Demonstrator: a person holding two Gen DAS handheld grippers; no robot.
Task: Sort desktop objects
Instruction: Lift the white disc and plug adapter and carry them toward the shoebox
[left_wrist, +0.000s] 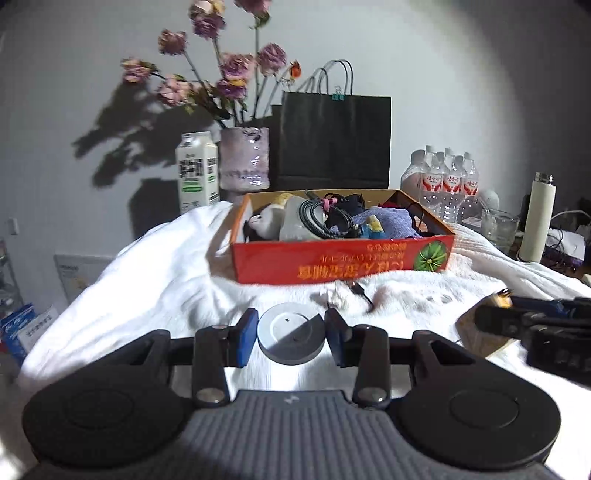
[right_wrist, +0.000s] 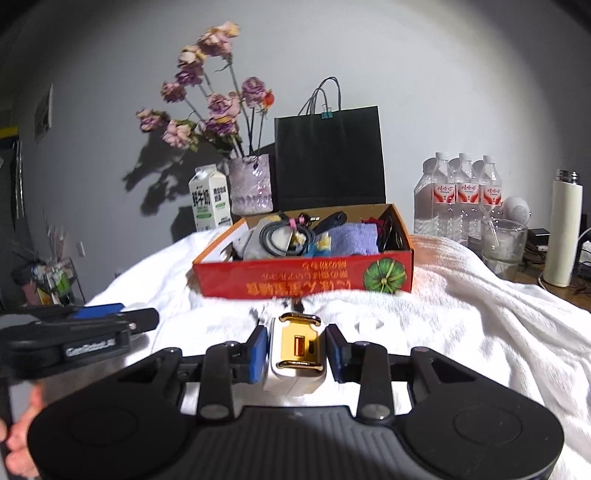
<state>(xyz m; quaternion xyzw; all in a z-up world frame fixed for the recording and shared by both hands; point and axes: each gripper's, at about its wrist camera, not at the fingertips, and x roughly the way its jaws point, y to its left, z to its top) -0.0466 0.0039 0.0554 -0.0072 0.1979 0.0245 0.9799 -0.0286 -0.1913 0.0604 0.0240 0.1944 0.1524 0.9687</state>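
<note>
Grey round puck clamped in left tool; white-gold charger plug clamped in right tool, ports facing camera. Red cardboard box straight ahead of both tools, long side across; left tool nearer. White blanket beneath.

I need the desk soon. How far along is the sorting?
Done: the red cardboard box already holds a coiled black cable and a purple towel. In hand: left gripper grips a round grey puck; right gripper grips a white-and-gold charger. Left: boxing both.
</note>
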